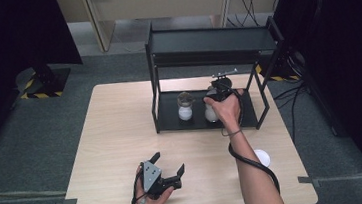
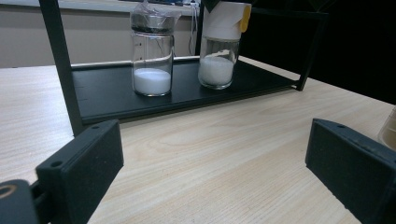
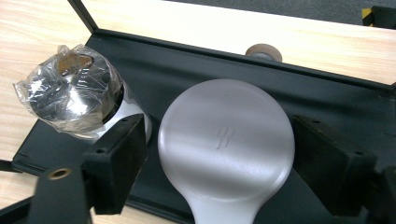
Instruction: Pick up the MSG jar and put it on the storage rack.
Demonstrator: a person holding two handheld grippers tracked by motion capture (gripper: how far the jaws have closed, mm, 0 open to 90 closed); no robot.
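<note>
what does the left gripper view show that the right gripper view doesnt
Left gripper view alone: the white powder inside the jars, seen from the side, and bare table between its own open jaws. Right gripper view alone: the white lid from above, with the right gripper open around it, apparently not yet touching. Both share the plastic-wrapped jar, the white-lidded jar and the black shelf tray.

There are two glass jars (image 1: 185,106) (image 1: 211,110) with white powder, near the middle of the high view. There is one black rack (image 1: 208,44) and one table (image 1: 117,138). There are two grippers (image 1: 167,167) (image 1: 222,89).
</note>
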